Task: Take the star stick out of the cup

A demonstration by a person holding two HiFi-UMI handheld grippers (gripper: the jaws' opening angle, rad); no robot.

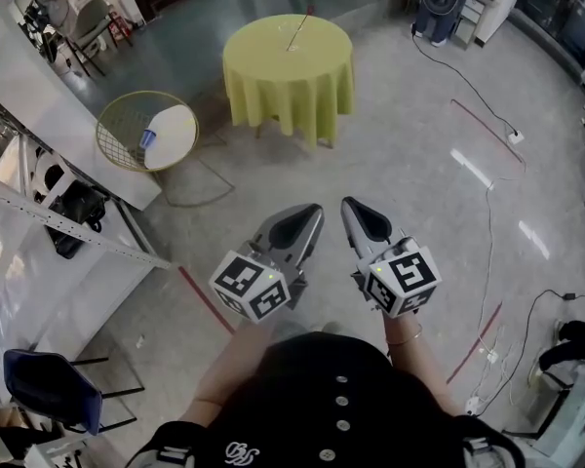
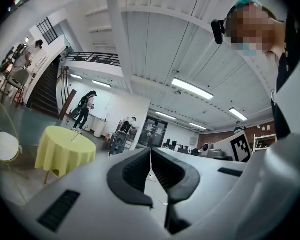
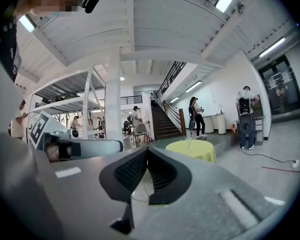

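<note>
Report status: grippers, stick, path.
Both shut, empty: left gripper, right gripper. On yellow table ahead: thin stick, out of reach; cup too small to tell. Bare floor between.

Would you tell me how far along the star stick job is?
Nothing looks done: a thin stick stands on the distant yellow table. In hand: nothing, the left gripper and right gripper are both shut, empty. Left: approach, grasp, lift out.
</note>
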